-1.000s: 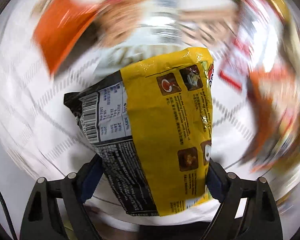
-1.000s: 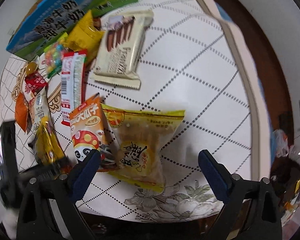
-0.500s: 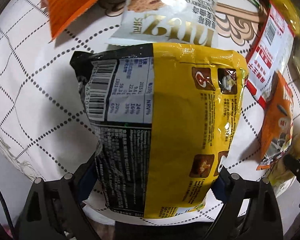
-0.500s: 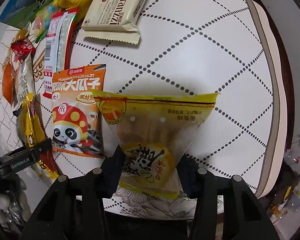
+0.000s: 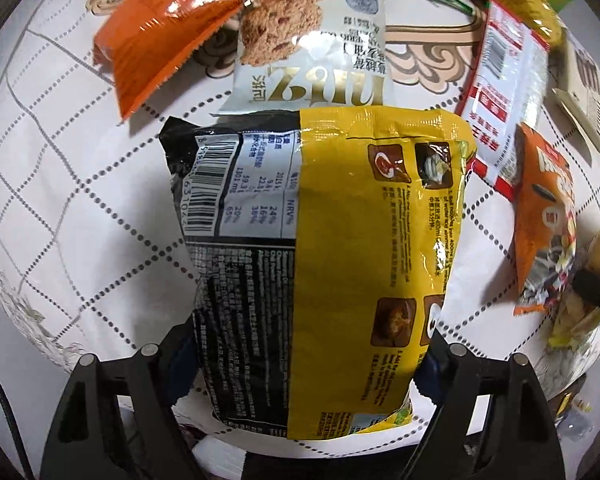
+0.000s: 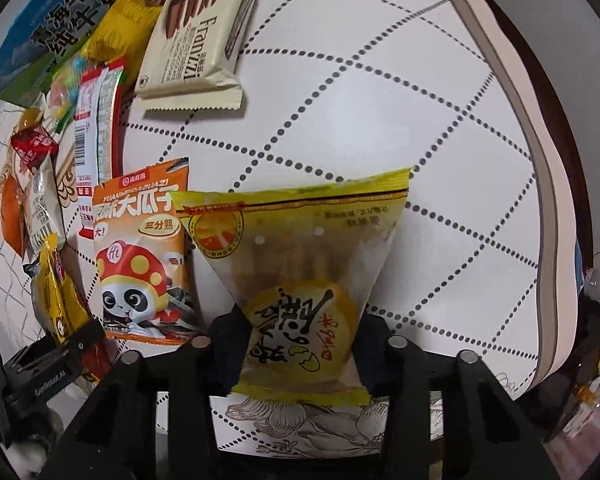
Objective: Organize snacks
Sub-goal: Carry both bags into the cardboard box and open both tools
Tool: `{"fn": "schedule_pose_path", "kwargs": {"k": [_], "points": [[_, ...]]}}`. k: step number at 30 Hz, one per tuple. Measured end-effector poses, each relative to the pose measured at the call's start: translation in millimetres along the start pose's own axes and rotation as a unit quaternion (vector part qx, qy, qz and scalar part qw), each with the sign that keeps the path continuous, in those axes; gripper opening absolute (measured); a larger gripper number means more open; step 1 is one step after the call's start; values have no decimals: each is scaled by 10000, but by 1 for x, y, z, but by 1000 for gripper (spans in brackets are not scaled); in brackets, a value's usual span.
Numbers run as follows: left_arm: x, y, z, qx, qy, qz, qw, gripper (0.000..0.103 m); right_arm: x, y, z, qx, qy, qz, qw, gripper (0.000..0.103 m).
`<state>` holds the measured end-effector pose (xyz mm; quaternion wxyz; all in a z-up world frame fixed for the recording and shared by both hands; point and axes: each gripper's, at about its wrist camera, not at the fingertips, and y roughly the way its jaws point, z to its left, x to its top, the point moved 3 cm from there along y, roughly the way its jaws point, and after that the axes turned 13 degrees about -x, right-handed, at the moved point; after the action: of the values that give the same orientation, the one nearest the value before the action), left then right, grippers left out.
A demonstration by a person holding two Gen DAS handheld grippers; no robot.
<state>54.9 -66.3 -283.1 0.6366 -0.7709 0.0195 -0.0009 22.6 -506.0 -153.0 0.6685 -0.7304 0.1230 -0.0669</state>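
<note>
My left gripper [image 5: 306,354] is shut on a yellow and black noodle packet [image 5: 324,248], back side up, held near the table's near edge. My right gripper [image 6: 300,332] is shut on the lower end of a clear and yellow egg-roll bag [image 6: 300,264], which rises above the tablecloth. An orange sunflower-seed bag with a panda [image 6: 140,256] lies just left of it. In the right wrist view the left gripper [image 6: 56,356] and its noodle packet [image 6: 58,300] show at the lower left.
A row of snacks lies on the white dotted tablecloth [image 6: 380,128]: an orange pouch [image 5: 156,52], a cream biscuit bag [image 5: 312,52], a red and white pack [image 6: 98,132], a Franzzi wafer pack [image 6: 200,40], a blue milk carton [image 6: 56,20]. The table edge [image 6: 540,200] runs on the right.
My right gripper closed on the egg-roll bag and lifted its top end. My left gripper swung the noodle packet over the table and steadied it beside the snack row.
</note>
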Motion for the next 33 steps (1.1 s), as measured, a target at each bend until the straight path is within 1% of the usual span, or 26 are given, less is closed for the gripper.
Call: {"fn": "schedule_pose_path", "kwargs": {"k": [1, 2, 6, 7, 10, 14, 16, 18, 20, 21, 23, 25, 27, 28, 29, 30, 33], "points": [[-1, -3, 12, -17, 36, -15, 10000, 85, -5, 0, -2, 13, 6, -25, 10000, 42], [-10, -11, 17, -42, 73, -30, 10000, 85, -7, -2, -1, 25, 14, -45, 10000, 41], [-30, -35, 20, -130, 189, -87, 9997, 85, -16, -16, 0, 157, 74, -170, 9997, 40], [-38, -48, 20, -183, 211, -116, 9995, 85, -19, -21, 1, 194, 90, -220, 9995, 40], [-47, -78, 23, -260, 348, -238, 9988, 85, -26, -39, 5, 366, 168, -361, 9985, 40], [-42, -130, 15, -555, 606, -487, 9954, 85, -25, -78, 18, 701, 218, -613, 9954, 39], [-30, -163, 3, -778, 760, -681, 9917, 85, -22, -112, 30, 864, 172, -808, 9928, 39], [-15, -195, -8, -964, 869, -843, 9880, 85, -5, -143, 38, 1085, 109, -1004, 9889, 39], [10, -226, -19, -1257, 882, -980, 9833, 85, 13, -169, 53, 1212, 40, -1201, 9853, 39], [27, -242, -25, -1386, 888, -1051, 9808, 85, 31, -188, 58, 1274, -24, -1384, 9822, 39], [64, -256, -38, -1537, 867, -1165, 9774, 85, 63, -213, 67, 1312, -130, -1625, 9779, 39], [104, -272, -50, -1607, 844, -1270, 9752, 85, 101, -230, 77, 1307, -252, -1817, 9743, 39], [148, -281, -57, -1547, 772, -1373, 9753, 85, 140, -242, 87, 1217, -350, -1967, 9722, 39], [171, -283, -60, -1519, 718, -1382, 9760, 85, 161, -244, 94, 1195, -413, -1979, 9720, 39], [201, -269, -66, -1508, 644, -1368, 9769, 85, 182, -246, 100, 1179, -455, -1978, 9721, 39], [222, -267, -68, -1510, 563, -1335, 9779, 85, 208, -247, 106, 1129, -506, -1981, 9723, 39], [281, -252, -71, -1434, 383, -1145, 9823, 85, 265, -240, 123, 957, -649, -1950, 9740, 39]]}}
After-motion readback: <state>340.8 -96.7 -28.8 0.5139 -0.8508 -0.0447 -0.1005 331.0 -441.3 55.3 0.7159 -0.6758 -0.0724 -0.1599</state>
